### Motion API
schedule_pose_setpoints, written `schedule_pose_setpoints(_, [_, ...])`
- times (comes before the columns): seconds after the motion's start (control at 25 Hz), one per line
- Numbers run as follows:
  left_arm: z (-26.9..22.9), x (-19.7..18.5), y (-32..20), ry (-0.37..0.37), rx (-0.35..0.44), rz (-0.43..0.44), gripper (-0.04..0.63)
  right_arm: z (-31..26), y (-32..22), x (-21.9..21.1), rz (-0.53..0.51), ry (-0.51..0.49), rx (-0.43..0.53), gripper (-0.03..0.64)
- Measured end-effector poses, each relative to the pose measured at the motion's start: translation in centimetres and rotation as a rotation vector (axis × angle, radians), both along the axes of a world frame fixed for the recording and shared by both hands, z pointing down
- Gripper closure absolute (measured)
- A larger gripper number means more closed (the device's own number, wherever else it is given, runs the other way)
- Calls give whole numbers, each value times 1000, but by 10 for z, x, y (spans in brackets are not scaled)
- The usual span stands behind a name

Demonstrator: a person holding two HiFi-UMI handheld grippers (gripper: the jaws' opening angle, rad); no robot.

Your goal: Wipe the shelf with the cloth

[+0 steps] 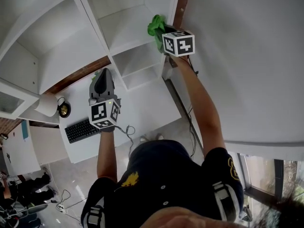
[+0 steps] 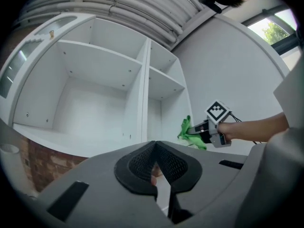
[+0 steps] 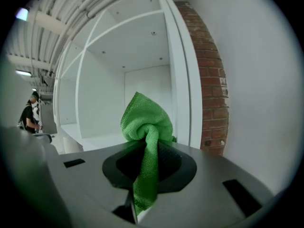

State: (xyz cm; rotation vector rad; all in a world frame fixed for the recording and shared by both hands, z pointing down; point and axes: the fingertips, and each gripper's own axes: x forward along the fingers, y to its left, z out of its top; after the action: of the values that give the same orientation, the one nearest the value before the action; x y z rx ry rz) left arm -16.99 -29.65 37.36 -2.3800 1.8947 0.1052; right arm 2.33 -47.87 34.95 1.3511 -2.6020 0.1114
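- Clamping the green cloth (image 3: 145,122) between its jaws, the right gripper (image 3: 149,158) holds it bunched above the pads, with a strip hanging down between them.
- The person's right arm is stretched out, so the right gripper (image 1: 164,31) and the cloth (image 1: 155,25) sit at the right-hand column of the white shelf unit (image 1: 128,27), by its outer side panel.
- From the head view the cloth overlaps the front edge of that column; whether it touches the shelf cannot be told.
- The left gripper (image 2: 156,158) has its jaws together with nothing between them.
- It is held lower and well apart from the right one, in front of the shelf unit (image 2: 99,94). Its camera sees the right gripper (image 2: 203,132) and the cloth (image 2: 188,131) at the shelf's right edge.
- In the head view the left gripper (image 1: 101,76) hangs over a white desk (image 1: 147,108), which bears a black keyboard (image 1: 81,129) and a paper roll (image 1: 47,104).
- A brick wall (image 3: 211,94) shows just to the right of the shelf's side panel (image 3: 183,80).
- A person (image 3: 31,110) stands far off at the left of the right gripper view.
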Motion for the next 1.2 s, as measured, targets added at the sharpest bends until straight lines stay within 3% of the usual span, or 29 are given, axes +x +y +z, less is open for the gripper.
schedule_pose_setpoints(0.12, [3, -11, -3, -14, -6, -21, 578, -3, 10, 4, -16, -110, 65, 572])
schedule_pose_setpoints(0.4, [0, -12, -7, -53, 3, -19, 577, -27, 43, -3, -69, -192, 202, 572])
schedule_pose_setpoints(0.68, [-18, -15, -10, -110, 42, -26, 578, -47, 84, -6, -90, -168, 339, 572])
schedule_pose_setpoints(0.88, [-19, -12, -11, -122, 47, -24, 577, -41, 113, -12, -79, -37, 445, 571])
schedule_pose_setpoints(1.2, [-19, -9, -8, -127, 43, -12, 577, -31, 139, 0, -54, -117, 448, 571])
